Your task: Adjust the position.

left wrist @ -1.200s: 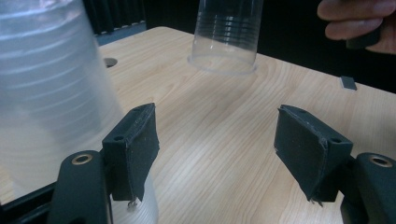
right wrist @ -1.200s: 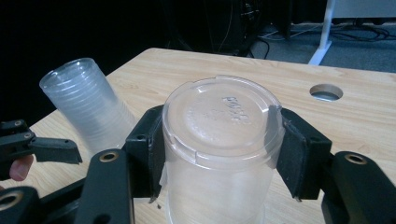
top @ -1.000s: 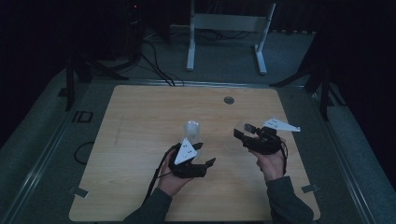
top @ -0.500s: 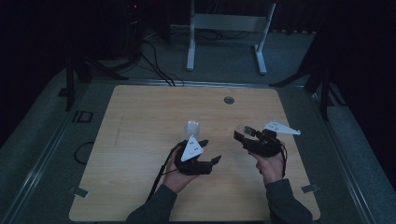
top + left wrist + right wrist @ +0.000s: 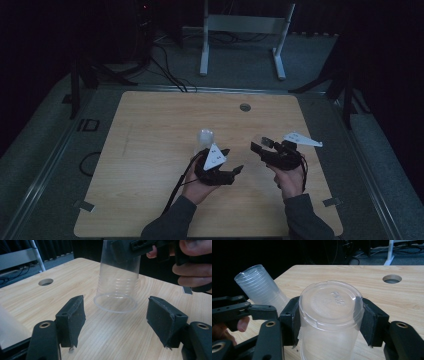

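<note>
My right gripper (image 5: 261, 147) (image 5: 330, 315) is shut on a clear plastic cup (image 5: 329, 302) (image 5: 260, 142), held upside down just above the wooden table (image 5: 150, 150). In the left gripper view that same cup (image 5: 117, 285) hangs mouth-down right in front of my left gripper (image 5: 117, 315) (image 5: 232, 160), whose jaws stand wide open with nothing between them. A stack of clear cups (image 5: 205, 139) (image 5: 259, 287) (image 5: 8, 330) rises tilted beside the left gripper; I cannot tell how it is supported.
A round cable hole (image 5: 245, 107) (image 5: 392, 279) lies in the table's far middle. Behind the table stands a grey metal frame (image 5: 245, 25), with cables on the dark floor. Bare wood stretches to the left and far side.
My left gripper has shifted a little to the right, closer to the cup in the right gripper. The right gripper has barely moved.
</note>
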`<action>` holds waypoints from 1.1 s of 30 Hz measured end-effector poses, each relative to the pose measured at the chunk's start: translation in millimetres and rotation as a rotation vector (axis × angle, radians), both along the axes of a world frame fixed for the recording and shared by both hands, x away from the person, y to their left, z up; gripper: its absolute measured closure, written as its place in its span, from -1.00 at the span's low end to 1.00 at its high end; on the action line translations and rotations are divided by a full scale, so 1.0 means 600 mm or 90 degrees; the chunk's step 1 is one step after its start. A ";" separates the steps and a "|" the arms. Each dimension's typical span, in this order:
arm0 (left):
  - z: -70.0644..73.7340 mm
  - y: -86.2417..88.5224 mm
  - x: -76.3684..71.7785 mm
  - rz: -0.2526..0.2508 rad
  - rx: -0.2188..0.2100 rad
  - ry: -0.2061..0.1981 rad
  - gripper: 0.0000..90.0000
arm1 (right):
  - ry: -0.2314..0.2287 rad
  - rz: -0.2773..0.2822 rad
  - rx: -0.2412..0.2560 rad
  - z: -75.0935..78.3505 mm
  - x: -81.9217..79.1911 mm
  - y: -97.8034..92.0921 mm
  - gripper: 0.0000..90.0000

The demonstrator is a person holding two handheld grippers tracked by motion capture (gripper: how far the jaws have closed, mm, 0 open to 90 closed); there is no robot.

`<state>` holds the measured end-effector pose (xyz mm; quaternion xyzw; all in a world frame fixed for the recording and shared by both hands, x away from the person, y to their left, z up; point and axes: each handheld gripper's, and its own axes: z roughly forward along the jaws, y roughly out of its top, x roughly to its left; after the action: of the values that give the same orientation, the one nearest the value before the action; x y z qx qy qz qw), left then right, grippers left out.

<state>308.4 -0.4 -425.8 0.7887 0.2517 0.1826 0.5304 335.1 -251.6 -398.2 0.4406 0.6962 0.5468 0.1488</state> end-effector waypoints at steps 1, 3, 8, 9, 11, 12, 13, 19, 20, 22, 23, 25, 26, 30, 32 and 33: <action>0.000 -0.002 0.001 0.000 0.001 0.002 -0.30 | 0.000 0.000 0.001 0.000 -0.001 0.000 -0.09; 0.000 -0.005 0.002 -0.001 0.002 0.002 -0.30 | 0.001 0.003 0.008 -0.001 -0.002 -0.001 -0.09; 0.002 -0.011 0.005 -0.008 -0.009 0.007 -0.30 | 0.007 0.004 0.021 -0.005 -0.003 -0.004 -0.09; 0.001 -0.012 0.005 -0.010 -0.010 0.006 -0.30 | 0.010 0.004 0.025 -0.007 -0.003 -0.005 -0.09; 0.001 -0.014 0.006 -0.010 -0.009 0.005 -0.32 | 0.015 0.005 0.033 -0.010 -0.003 -0.007 -0.09; 0.000 -0.016 0.007 -0.011 -0.011 0.007 -0.34 | 0.018 0.006 0.036 -0.012 -0.003 -0.008 -0.09; 0.000 -0.017 0.008 -0.013 -0.012 0.007 -0.35 | 0.018 0.006 0.037 -0.013 -0.003 -0.009 -0.09; -0.004 -0.026 0.011 -0.026 -0.013 0.008 -0.41 | 0.027 0.009 0.039 -0.020 -0.004 -0.010 -0.09; -0.004 -0.027 0.011 -0.027 -0.011 0.008 -0.42 | 0.028 0.010 0.040 -0.021 -0.005 -0.009 -0.09; -0.006 -0.030 0.012 -0.028 -0.015 0.009 -0.43 | 0.031 0.015 0.046 -0.023 -0.005 -0.009 -0.09; -0.006 -0.031 0.012 -0.027 -0.015 0.008 -0.43 | 0.032 0.017 0.049 -0.024 -0.005 -0.009 -0.09; -0.007 -0.034 0.014 -0.029 -0.016 0.009 -0.44 | 0.033 0.018 0.050 -0.025 -0.006 -0.008 -0.08; -0.008 -0.035 0.014 -0.030 -0.017 0.010 -0.44 | 0.034 0.018 0.052 -0.026 -0.006 -0.008 -0.08; -0.011 -0.037 0.017 -0.040 -0.023 0.013 -0.46 | 0.037 0.023 0.061 -0.026 -0.007 -0.008 -0.08; -0.012 -0.039 0.018 -0.039 -0.025 0.013 -0.47 | 0.037 0.025 0.064 -0.026 -0.008 -0.008 -0.08; -0.012 -0.039 0.018 -0.040 -0.025 0.013 -0.47 | 0.037 0.026 0.068 -0.026 -0.008 -0.008 -0.08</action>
<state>319.3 -23.8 -433.1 0.7875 0.2359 0.1531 0.5484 330.5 -256.3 -413.9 0.4492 0.6793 0.5728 0.0933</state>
